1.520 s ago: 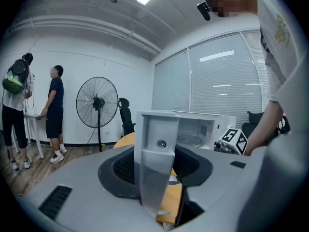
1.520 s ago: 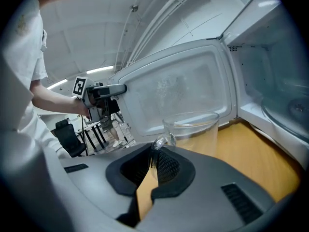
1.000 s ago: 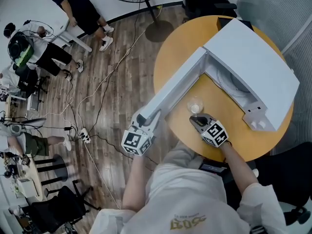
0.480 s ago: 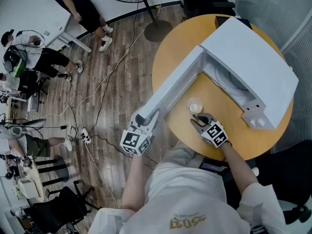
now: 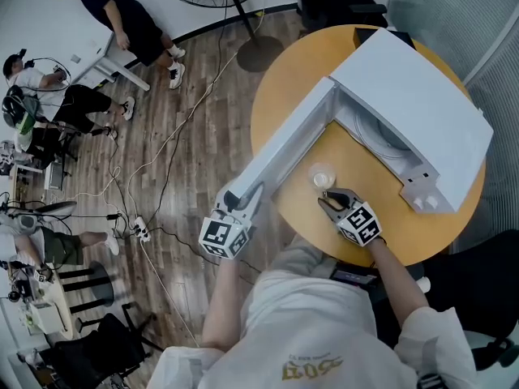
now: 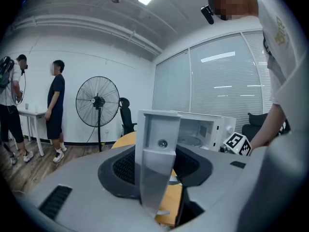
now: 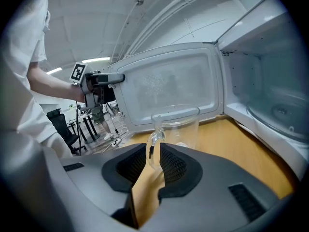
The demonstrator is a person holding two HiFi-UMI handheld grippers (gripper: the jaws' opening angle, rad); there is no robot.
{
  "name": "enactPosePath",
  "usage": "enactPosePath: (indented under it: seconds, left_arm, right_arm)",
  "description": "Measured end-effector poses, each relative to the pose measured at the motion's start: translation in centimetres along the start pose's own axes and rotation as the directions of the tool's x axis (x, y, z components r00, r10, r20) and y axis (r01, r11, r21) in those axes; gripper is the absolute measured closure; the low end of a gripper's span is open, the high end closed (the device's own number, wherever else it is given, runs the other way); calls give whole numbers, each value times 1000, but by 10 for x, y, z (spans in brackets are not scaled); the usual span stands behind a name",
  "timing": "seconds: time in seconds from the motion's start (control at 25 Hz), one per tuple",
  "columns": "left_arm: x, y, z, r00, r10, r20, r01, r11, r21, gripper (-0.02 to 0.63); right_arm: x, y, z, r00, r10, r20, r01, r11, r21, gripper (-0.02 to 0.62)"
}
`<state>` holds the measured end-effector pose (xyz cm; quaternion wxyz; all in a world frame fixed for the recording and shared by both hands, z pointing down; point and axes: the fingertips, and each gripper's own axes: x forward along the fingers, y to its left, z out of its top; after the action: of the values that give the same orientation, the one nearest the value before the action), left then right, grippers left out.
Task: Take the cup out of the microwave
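Jaws first: the right gripper (image 7: pixel 154 151) is opening up, with the cup's handle (image 7: pixel 153 140) sitting in the gap between the pads. From what I can see they've eased off it and aren't squeezing. The left gripper (image 6: pixel 155 163) is a different story: it's closed down narrow on the edge of the microwave door (image 6: pixel 157 129), holding it swung wide.

The cup (image 5: pixel 323 177) is standing upright on the table (image 5: pixel 401 233), just in front of the microwave (image 5: pixel 418 104), in the corner between the open door and the cavity mouth. So it's out of the oven, and I'd call this the let-go step, the very tail end of the job.

Next move, my guess: get the jaws fully clear, then pull the right gripper straight back along the line of the handle so neither pad hooks it and drags or tips the cup. It's clear glass and looks light, so it wouldn't take much. Shutting the door after that would be tidy, though the task doesn't ask for it.

Contents-wise, the cup looks empty, and you can see the table right through it. The cavity has just the glass turntable (image 7: pixel 282 112) in it, nothing else that I can make out.
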<state>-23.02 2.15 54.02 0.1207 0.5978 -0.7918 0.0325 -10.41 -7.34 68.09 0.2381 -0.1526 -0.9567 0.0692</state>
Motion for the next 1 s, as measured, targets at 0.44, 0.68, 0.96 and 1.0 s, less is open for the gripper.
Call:
enactPosePath:
  seconds: [0.44, 0.68, 0.96, 1.0]
  left_arm:
    - [-2, 3, 1, 1000, -2, 11, 2, 1000, -4, 402]
    - [2, 0, -4, 1000, 1, 13, -1, 1000, -5, 401]
    - [0, 2, -1, 1000, 5, 16, -5, 1000, -5, 400]
    - [0, 2, 0, 1000, 6, 18, -6, 1000, -5, 400]
  right_arm:
    - [-30, -10, 18, 999, -31, 14, 29, 994, 103, 486]
    - [-58, -49, 49, 980, -169, 108, 142, 964, 224, 499]
    - [-99, -69, 97, 929, -337, 155, 288, 919, 269, 583]
    - [-103, -68, 105, 920, -352, 173, 298, 914, 275, 583]
